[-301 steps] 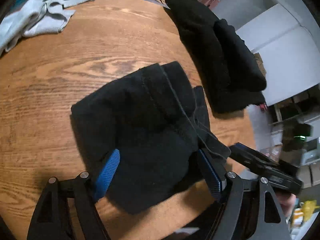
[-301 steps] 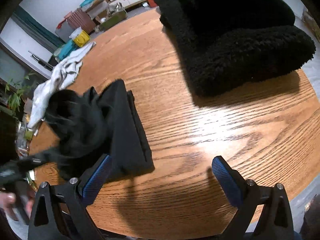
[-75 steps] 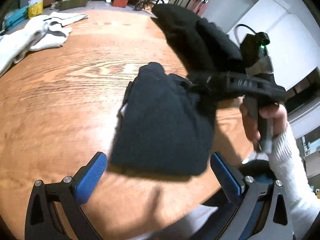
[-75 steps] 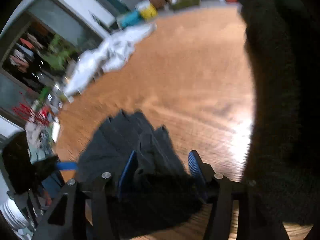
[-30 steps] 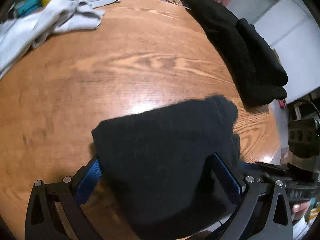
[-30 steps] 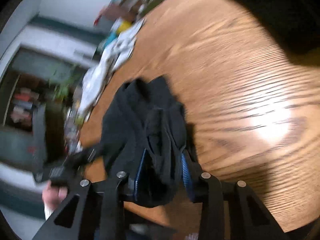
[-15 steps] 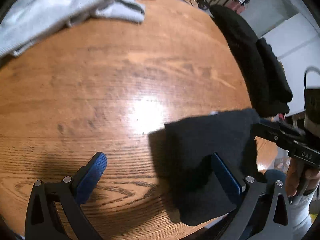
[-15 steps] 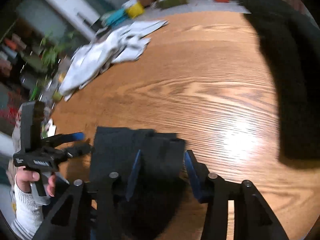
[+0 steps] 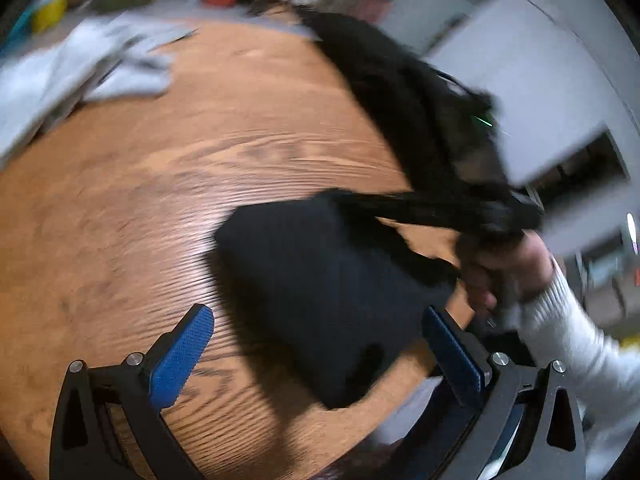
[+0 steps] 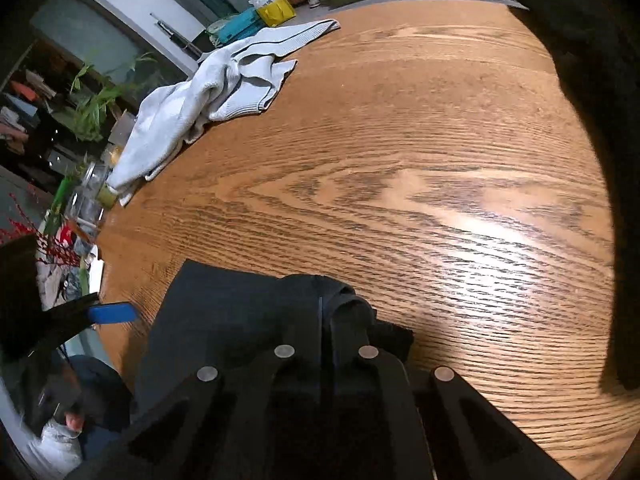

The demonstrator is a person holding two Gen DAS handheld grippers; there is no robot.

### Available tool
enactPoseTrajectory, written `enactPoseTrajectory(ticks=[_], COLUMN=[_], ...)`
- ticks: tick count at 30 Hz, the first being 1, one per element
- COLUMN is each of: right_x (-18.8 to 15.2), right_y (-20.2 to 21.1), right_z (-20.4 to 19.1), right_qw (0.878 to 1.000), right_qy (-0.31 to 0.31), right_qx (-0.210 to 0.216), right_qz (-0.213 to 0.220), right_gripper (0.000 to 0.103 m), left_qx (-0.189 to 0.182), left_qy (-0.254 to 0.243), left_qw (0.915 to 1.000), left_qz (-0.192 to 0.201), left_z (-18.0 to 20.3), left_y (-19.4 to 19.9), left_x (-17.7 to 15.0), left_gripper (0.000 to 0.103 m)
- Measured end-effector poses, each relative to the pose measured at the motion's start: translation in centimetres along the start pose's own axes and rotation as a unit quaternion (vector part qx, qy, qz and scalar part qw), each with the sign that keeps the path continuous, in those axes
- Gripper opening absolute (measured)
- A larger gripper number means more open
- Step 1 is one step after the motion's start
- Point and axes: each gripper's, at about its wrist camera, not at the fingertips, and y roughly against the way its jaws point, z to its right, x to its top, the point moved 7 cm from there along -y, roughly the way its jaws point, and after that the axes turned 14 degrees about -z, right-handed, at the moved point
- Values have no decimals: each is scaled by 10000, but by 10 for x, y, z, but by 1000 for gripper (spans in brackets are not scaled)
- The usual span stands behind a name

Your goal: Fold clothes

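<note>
Jaws of right gripper (image 10: pixel 326 320) clamped on folded black garment (image 10: pixel 224 312); left gripper (image 9: pixel 318 344) wide apart, empty.

Pretty blurry shot. The left gripper (image 9: pixel 316 344) sat wide open with nothing between its blue pads (image 9: pixel 182 356), hovering over a folded black garment (image 9: pixel 332 292) near the round wooden table's (image 9: pixel 160 200) edge. The right gripper (image 9: pixel 420 210) was pinching the garment's far corner. A grey sweater (image 9: pixel 80 68) and a black fleece pile (image 9: pixel 400 92) lay further back.
</note>
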Motion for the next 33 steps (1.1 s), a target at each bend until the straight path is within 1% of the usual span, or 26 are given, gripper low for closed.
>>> enactPoseTrajectory(ticks=[4, 7, 8, 10, 11, 13, 14, 15, 16, 17, 19, 20, 21, 22, 23, 25, 27, 28, 29, 31, 32, 33], right_x=[-4, -8, -6, -7, -8, -15, -23, -33, -44, -57, -86, -101, -115, -129, -136, -141, -142, -138, -131, -119, -113, -109], right_y=[2, 2, 1, 4, 6, 19, 29, 42, 54, 63, 64, 64, 63, 63, 62, 61, 61, 63, 62, 53, 48, 51], right_z=[5, 9, 8, 5, 3, 1, 2, 4, 6, 7, 7, 8, 8, 9, 8, 4, 0, -6, -13, -24, -29, -35], right_qw=[9999, 9997, 9998, 9999, 9998, 9997, 9993, 9984, 9970, 9959, 9960, 9960, 9958, 9954, 9948, 9926, 9904, 9908, 9922, 9954, 9967, 9974], right_qy=[-49, -84, -62, 44, 133, 128, 55, -47, -149, -220, -421, -532, -643, -754, -855, -1046, -1165, -1094, -972, -785, -700, -594], right_qx=[151, 230, 194, 76, 5, -15, -60, -132, -205, -281, -278, -258, -239, -220, -140, 87, 271, 267, 176, 61, 17, 43], right_qz=[25, 33, 41, 81, 112, 229, 369, 549, 730, 825, 737, 673, 608, 544, 542, 608, 695, 751, 764, 544, 410, 403], right_gripper=[0, 0, 0, 0, 5, 26, 54, 76, 80, 81, 77, 68, 57, 53, 46, 46, 46, 46, 47, 42, 32, 29], left_qx=[623, 1292, 1406, 1507, 1519, 1435, 1329, 1222, 1096, 934, 618, 459, 300, 169, 127, 144, 273, 301, 320, 345, 347, 328], left_qy=[-422, -319, -304, -351, -368, -320, -250, -178, -95, -1, 185, 278, 371, 463, 553, 722, 915, 978, 1036, 1077, 1075, 1075], left_qw=[9971, 9894, 9871, 9849, 9846, 9862, 9881, 9898, 9916, 9938, 9973, 9983, 9988, 9988, 9984, 9972, 9954, 9947, 9940, 9932, 9931, 9932], left_qz=[-52, -573, -709, -772, -780, -757, -739, -717, -681, -609, -365, -243, -120, -10, 63, 109, -23, -93, -166, -272, -305, -316], left_z=[20, 7, 5, 5, 6, 3, 2, 1, -1, -2, -6, -8, -10, -12, -16, -24, -34, -36, -38, -40, -40, -41], left_y=[-16, -51, -62, -69, -69, -67, -64, -60, -54, -46, -26, -17, -7, 2, 7, 11, 7, 5, 5, 5, 5, 7], left_x=[-1, -8, -10, -10, -9, -9, -11, -12, -12, -13, -11, -11, -10, -10, -9, -10, -11, -12, -16, -20, -22, -24], left_gripper=[102, 103, 103, 103, 103, 103, 103, 103, 103, 103, 103, 103, 103, 103, 103, 103, 103, 103, 103, 103, 103, 103])
